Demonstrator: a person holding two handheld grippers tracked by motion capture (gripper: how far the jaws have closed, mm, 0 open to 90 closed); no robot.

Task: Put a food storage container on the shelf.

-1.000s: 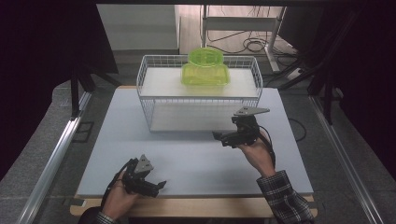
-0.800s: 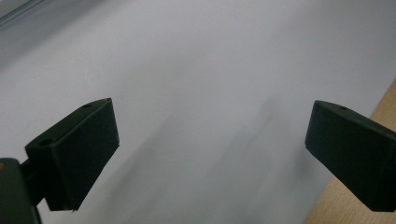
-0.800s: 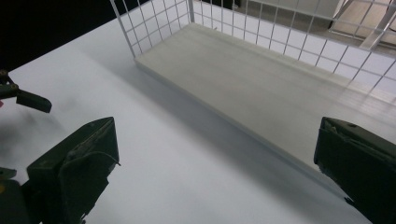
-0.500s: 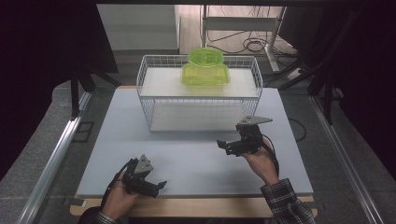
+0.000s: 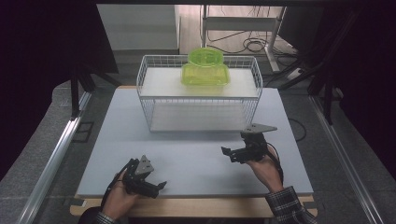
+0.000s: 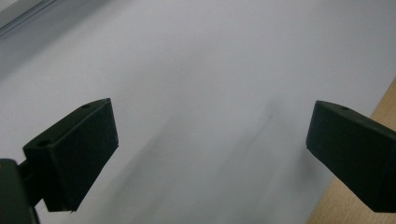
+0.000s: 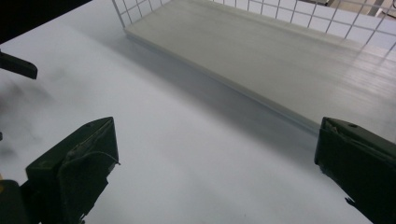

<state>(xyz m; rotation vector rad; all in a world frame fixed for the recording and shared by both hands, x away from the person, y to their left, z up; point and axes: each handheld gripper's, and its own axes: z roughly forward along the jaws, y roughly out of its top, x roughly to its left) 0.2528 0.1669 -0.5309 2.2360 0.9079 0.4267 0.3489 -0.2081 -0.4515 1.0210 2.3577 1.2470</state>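
Two grippers apart, wire rack [image 5: 154,100] w/ green container [image 5: 205,70] behind

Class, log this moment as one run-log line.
left claw: open, empty | right claw: open, empty | translucent green plastic container: on white wire rack

Nothing here can be read. The surface [image 5: 196,154] is plain white with no print, the green container [image 5: 205,70] on the wire rack [image 5: 198,95] carries no label I can make out, and the black jaws of either hand-held gripper bear no brand or number. The background is too dark and small to show any sign.
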